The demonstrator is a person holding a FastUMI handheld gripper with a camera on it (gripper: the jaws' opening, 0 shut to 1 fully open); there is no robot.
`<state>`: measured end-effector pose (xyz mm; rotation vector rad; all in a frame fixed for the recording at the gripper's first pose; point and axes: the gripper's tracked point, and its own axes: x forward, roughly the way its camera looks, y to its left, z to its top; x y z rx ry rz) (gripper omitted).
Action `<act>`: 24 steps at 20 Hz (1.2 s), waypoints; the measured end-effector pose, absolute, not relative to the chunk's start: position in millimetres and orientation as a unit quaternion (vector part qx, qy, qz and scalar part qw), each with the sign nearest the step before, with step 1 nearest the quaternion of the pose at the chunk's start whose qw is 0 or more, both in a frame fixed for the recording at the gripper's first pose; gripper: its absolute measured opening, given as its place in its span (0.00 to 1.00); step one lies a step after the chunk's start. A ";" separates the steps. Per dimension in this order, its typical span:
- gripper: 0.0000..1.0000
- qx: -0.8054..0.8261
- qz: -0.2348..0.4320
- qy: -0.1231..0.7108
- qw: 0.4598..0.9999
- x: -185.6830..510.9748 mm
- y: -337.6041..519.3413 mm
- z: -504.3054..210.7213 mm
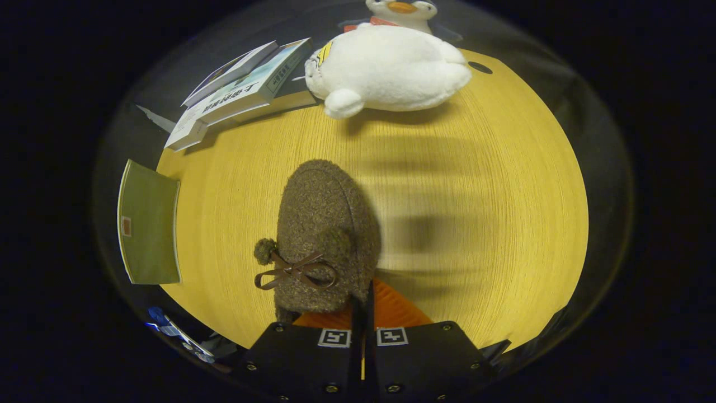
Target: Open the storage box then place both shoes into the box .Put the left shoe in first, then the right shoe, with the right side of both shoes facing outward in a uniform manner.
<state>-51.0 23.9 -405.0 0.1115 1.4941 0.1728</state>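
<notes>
Brown fuzzy shoe, with a ribbon bow and pompom at its opening, hangs just ahead of the gripper, toe pointing away over the yellow wood-grain table. The fingers are pressed nearly together, clamping the rim of the shoe's opening between them; an orange lining shows beside the fingers. The shoe casts a blurred shadow on the table. At the table's far edge lies a white plush penguin; stacked books occupy the far-left corner, a green pad the left edge.
</notes>
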 end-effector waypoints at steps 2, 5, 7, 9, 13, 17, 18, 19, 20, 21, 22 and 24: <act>0.03 0.074 0.081 0.681 0.724 -52.0 31.3 -392.3; 0.03 0.078 0.096 0.673 0.729 -47.2 44.9 -367.4; 0.03 0.073 0.107 0.665 0.735 -42.2 57.2 -346.8; 0.03 0.066 0.119 0.657 0.741 -37.2 70.6 -327.0; 0.03 0.050 0.145 0.643 0.750 -27.2 107.4 -288.8; 0.03 0.030 0.186 0.625 0.758 -16.4 158.7 -258.7; 0.03 0.030 0.198 0.623 0.756 -15.8 173.0 -252.2; 0.03 0.028 0.209 0.623 0.753 -15.7 187.9 -247.4; 0.03 0.025 0.219 0.623 0.750 -13.6 196.4 -243.6; 0.03 0.020 0.230 0.623 0.748 -13.2 210.4 -239.3; 0.03 0.014 0.239 0.621 0.746 -13.4 221.8 -237.0; 0.03 0.002 0.258 0.618 0.743 -13.8 249.9 -232.6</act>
